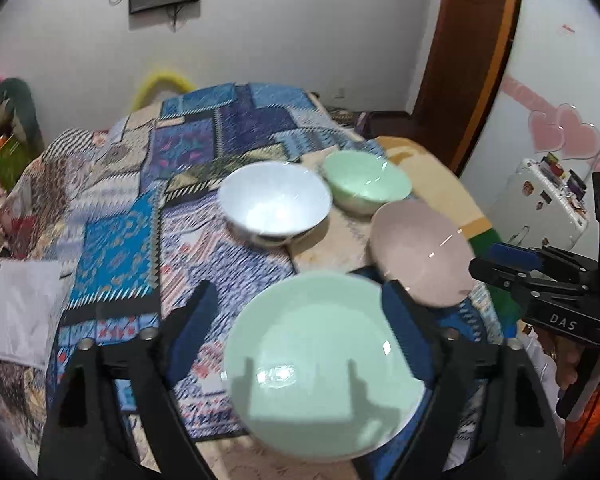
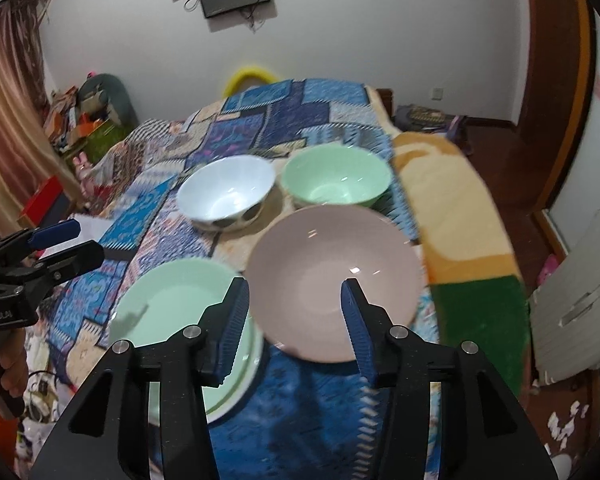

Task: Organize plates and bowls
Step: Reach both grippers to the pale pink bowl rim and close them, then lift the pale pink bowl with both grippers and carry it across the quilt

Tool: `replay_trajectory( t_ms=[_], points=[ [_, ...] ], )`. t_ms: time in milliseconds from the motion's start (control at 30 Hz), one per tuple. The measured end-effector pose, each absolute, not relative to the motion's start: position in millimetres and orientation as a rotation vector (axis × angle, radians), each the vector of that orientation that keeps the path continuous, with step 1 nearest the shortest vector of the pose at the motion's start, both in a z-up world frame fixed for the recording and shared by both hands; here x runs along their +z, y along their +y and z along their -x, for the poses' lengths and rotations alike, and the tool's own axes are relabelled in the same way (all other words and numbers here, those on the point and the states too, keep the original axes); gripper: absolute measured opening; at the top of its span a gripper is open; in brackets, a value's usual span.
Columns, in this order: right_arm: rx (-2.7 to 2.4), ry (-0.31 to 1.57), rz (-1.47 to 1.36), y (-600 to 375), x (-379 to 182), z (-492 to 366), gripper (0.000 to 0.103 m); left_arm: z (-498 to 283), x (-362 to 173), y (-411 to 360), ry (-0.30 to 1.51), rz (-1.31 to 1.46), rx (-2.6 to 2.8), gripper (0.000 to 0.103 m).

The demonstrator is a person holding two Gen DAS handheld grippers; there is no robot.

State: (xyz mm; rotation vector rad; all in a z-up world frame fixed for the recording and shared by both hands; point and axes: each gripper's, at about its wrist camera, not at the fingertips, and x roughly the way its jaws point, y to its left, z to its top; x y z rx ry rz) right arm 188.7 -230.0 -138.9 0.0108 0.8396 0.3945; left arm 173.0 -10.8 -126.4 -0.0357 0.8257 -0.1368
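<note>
On the patchwork-covered bed lie a green plate (image 1: 320, 364) (image 2: 168, 304), a pink plate (image 1: 420, 252) (image 2: 332, 280), a white bowl (image 1: 274, 202) (image 2: 226, 194) and a green bowl (image 1: 366, 186) (image 2: 336, 178). My left gripper (image 1: 296, 304) is open, its jaws on either side of the green plate's far rim, above it. My right gripper (image 2: 296, 296) is open, hovering over the near part of the pink plate. Each gripper shows at the edge of the other's view: the right gripper (image 1: 500, 264), the left gripper (image 2: 66, 244).
A patchwork cloth (image 1: 188, 152) covers the bed, with a yellow-and-green blanket (image 2: 460, 216) at its right side. A white paper (image 1: 16, 312) lies at the left edge. Clutter stands by the left wall, a wooden door frame (image 2: 560, 100) at right.
</note>
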Motion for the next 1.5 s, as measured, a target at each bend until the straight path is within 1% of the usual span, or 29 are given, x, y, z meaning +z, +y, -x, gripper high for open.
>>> replay_trajectory(
  t_ms=[67,133,233,667,700,733,800,833,900,933,1000,1067,1133,1200,1233,1267,1300,1500],
  points=[
    [0.371,0.832,-0.013,-237.1,-140.3,-194.2,0.045,-180.5,-124.4,-20.6,0.821,0.033,-0.152,0.088],
    [0.35,0.83,-0.018,-243.2,-142.9,-198.7,0.05,-192.1,-126.4,-31.4,0.824,0.024,-0.166,0.089],
    [0.314,0.83,-0.024,-252.8,-149.3,-205.4,0.054,-208.5,-135.3,-44.2,0.84,0.014,-0.183,0.089],
    [0.257,0.892,-0.07,-279.8,-189.0,-231.1,0.054,-275.6,-204.2,-85.0,0.985,0.011,-0.233,0.089],
    [0.259,0.898,-0.077,-280.4,-191.9,-232.6,0.051,-278.0,-207.1,-86.7,0.989,0.009,-0.234,0.088],
    [0.26,0.901,-0.083,-280.9,-194.3,-234.4,0.045,-281.0,-211.0,-89.1,0.995,0.008,-0.24,0.085],
    [0.268,0.919,-0.098,-281.9,-200.3,-237.4,0.038,-286.6,-218.4,-93.3,1.014,0.007,-0.25,0.071],
    [0.271,0.927,-0.106,-282.4,-202.9,-238.7,0.034,-288.5,-221.0,-94.5,1.023,0.008,-0.254,0.068],
    [0.273,0.94,-0.118,-283.1,-207.4,-240.6,0.032,-292.5,-227.0,-96.9,1.039,0.015,-0.262,0.057],
    [0.273,0.948,-0.126,-284.2,-210.0,-241.2,0.03,-294.5,-230.7,-97.8,1.05,0.019,-0.263,0.054],
    [0.276,0.961,-0.139,-285.5,-214.2,-242.2,0.027,-297.2,-235.5,-97.9,1.064,0.032,-0.269,0.045],
    [0.282,0.978,-0.155,-286.3,-218.6,-243.2,0.022,-299.8,-239.3,-97.7,1.077,0.044,-0.275,0.038],
    [0.292,0.992,-0.167,-286.3,-222.0,-243.1,0.016,-301.4,-243.4,-97.6,1.09,0.057,-0.286,0.032],
    [0.305,0.996,-0.177,-285.3,-223.2,-242.3,0.014,-302.8,-246.6,-98.3,1.102,0.069,-0.298,0.024],
    [0.302,0.994,-0.176,-284.9,-222.9,-241.5,0.014,-302.7,-247.6,-98.6,1.103,0.077,-0.306,0.021],
    [0.298,0.991,-0.171,-284.6,-221.3,-239.9,0.014,-302.1,-247.3,-99.5,1.102,0.081,-0.318,0.015],
    [0.297,0.993,-0.171,-285.1,-221.4,-240.3,0.014,-301.7,-247.2,-101.5,1.105,0.08,-0.33,0.012],
    [0.294,0.997,-0.2,-290.0,-216.3,-236.3,0.013,-300.0,-244.2,-106.4,1.095,0.049,-0.311,0.012]
  ],
)
